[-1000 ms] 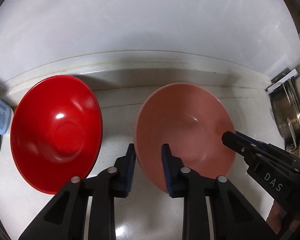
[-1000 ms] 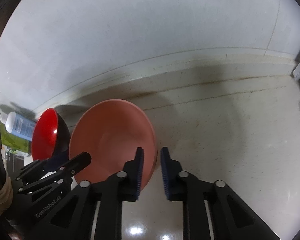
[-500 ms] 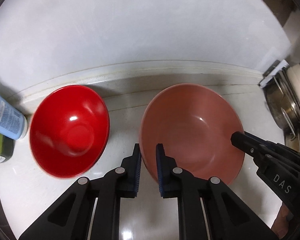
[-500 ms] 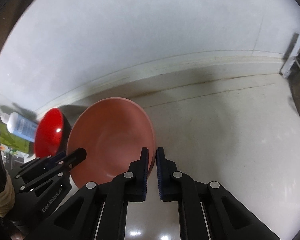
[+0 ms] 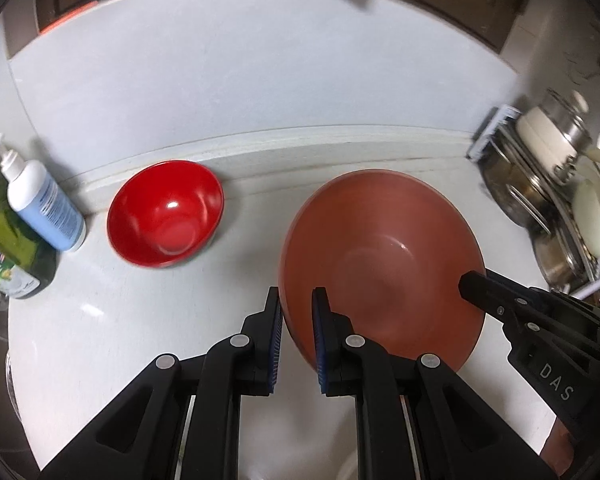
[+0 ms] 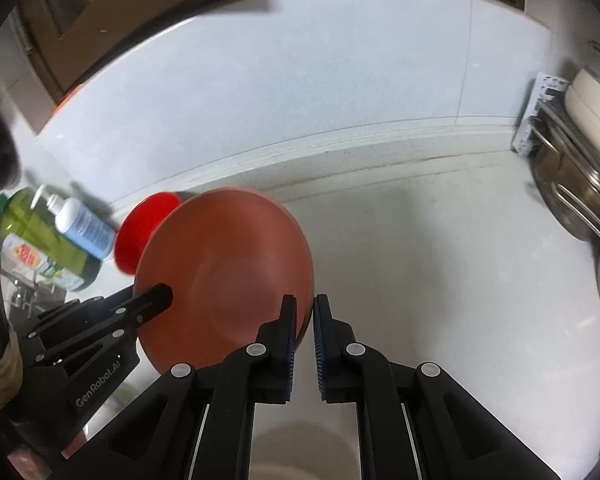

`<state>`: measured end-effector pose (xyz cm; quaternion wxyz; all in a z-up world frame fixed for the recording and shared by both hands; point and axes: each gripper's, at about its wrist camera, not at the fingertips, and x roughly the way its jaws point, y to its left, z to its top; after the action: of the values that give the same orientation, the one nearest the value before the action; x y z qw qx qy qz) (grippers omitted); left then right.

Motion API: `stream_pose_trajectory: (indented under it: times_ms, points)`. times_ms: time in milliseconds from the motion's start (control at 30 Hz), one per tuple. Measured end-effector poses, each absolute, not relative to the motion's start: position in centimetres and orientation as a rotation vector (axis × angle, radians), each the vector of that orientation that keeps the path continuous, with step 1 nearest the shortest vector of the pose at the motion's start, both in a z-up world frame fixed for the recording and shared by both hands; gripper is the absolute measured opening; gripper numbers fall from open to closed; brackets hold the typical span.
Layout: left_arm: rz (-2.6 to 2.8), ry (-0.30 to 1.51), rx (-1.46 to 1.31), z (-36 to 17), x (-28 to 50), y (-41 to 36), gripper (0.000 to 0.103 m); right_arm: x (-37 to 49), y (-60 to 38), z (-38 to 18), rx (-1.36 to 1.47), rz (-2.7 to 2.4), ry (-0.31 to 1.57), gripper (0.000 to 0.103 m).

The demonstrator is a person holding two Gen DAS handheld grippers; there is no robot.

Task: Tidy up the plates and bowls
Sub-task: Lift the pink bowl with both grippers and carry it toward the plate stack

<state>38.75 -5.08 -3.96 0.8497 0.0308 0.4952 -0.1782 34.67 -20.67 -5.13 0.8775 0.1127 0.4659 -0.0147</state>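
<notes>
A large salmon-pink bowl (image 5: 380, 268) is held above the white counter by both grippers. My left gripper (image 5: 296, 312) is shut on its left rim, one finger inside and one outside. My right gripper (image 6: 304, 320) is shut on its right rim; the bowl shows in the right wrist view (image 6: 228, 276). The right gripper also shows in the left wrist view (image 5: 500, 300), and the left gripper in the right wrist view (image 6: 140, 304). A smaller glossy red bowl (image 5: 166, 218) sits on the counter at the back left, partly hidden behind the pink bowl in the right wrist view (image 6: 140, 224).
A white-and-blue pump bottle (image 5: 44, 204) and a green bottle (image 5: 4, 236) stand at the left by the wall. A rack with metal pots and lids (image 5: 548, 196) stands at the right. A pale round rim (image 6: 300, 456) shows below the grippers.
Both grippers have risen and pulled back with the pink bowl, lifting it off the counter. The red bowl stays put and looks smaller; bottles and the rack have come into view.
</notes>
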Motion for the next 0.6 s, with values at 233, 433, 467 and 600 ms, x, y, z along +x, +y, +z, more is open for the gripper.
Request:
stream_pose_trajectory:
  times_ms: [233,433,467,600]
  points:
    - [-0.414,1.022,0.072,-2.9,34.7,-5.0,0.016,29.1,-20.8,-4.0,0.246,-0.051,0.944,0.011]
    - [-0.434,1.0,0.089,-2.3,31.1,-5.3,0.016,25.2,-20.4,-3.5,0.251,-0.073,0.929,0.011]
    - [-0.436,0.998,0.09,-2.2,30.6,-5.3,0.016,24.8,-20.3,-3.5,0.255,-0.075,0.925,0.011]
    - [-0.45,1.004,0.096,-2.3,28.7,-5.1,0.016,22.8,-20.2,-3.5,0.262,-0.082,0.92,0.011]
